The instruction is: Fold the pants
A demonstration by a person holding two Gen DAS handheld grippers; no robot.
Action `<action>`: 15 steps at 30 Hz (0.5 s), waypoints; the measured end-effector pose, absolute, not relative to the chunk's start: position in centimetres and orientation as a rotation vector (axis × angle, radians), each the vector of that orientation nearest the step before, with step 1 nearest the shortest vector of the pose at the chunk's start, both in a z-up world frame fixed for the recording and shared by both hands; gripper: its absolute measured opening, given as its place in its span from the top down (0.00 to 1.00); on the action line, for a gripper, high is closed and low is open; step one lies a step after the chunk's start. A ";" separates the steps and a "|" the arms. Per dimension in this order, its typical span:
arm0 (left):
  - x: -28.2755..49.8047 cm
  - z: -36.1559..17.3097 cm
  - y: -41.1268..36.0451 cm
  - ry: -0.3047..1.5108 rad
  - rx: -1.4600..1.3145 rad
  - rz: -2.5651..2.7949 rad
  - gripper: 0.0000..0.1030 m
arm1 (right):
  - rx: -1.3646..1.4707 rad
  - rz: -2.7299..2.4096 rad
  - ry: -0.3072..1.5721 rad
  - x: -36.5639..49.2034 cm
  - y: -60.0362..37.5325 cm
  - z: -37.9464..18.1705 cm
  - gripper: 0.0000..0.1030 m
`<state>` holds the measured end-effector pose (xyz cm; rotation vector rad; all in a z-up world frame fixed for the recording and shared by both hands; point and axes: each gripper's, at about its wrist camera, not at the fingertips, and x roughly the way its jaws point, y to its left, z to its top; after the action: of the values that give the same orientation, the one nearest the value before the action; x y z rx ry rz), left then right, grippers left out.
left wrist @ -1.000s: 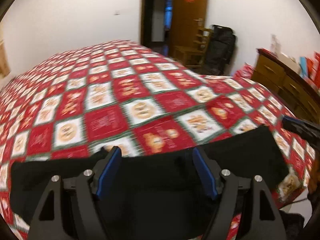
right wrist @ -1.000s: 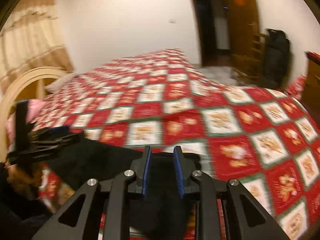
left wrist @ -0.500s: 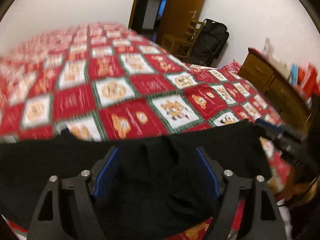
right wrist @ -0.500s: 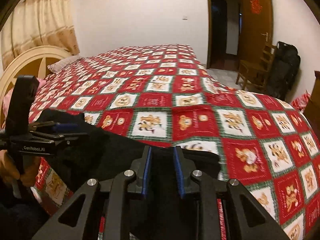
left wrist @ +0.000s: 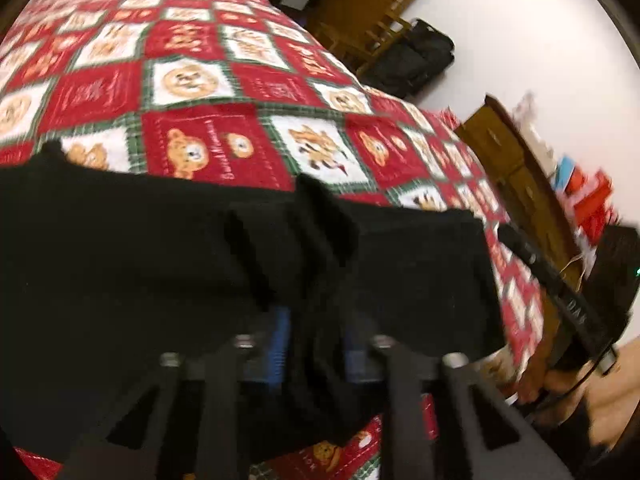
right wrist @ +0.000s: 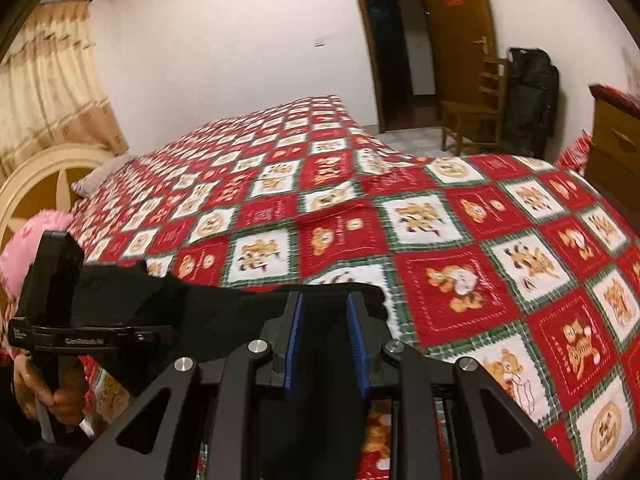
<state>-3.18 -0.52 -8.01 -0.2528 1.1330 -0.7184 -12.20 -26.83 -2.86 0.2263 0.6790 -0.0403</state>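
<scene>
Pants (left wrist: pixel 168 248) blurred, hiding left gripper (left wrist: pixel 316 336)

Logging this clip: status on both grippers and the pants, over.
Left gripper just closed, shut on black pants. Right gripper shut on pants too. Pants lie along near edge of bed. Nothing in the way.

A home bedroom: a bed (right wrist: pixel 400 200) under a red patchwork quilt fills the middle, curtains (right wrist: pixel 48 80) hang at upper left, and a wooden door (right wrist: pixel 460 40), chair (right wrist: pixel 476 112) and dresser (right wrist: pixel 612 144) stand at right.
</scene>
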 end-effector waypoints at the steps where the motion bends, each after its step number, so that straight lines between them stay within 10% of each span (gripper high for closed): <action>1: -3.1 -7.8 -0.3 1.128 -0.272 -0.727 0.86 | 0.236 -0.045 0.676 -12.3 -27.0 -2.9 0.77; 11: -6.1 -3.2 1.2 0.868 -0.015 -0.579 0.87 | 0.211 -0.016 0.720 -11.7 -26.3 -4.0 0.77; 13: -5.9 -4.9 1.7 0.896 0.046 -0.485 0.79 | 0.187 -0.016 0.734 -11.4 -25.8 -4.3 0.77; 15: -5.2 -6.5 2.5 0.947 0.099 -0.372 0.48 | 0.154 -0.018 0.719 -11.5 -25.4 -3.7 0.77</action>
<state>-5.24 2.51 -6.53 0.0989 0.9467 -0.3724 -11.53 -25.40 -3.75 0.1539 0.7186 -0.0176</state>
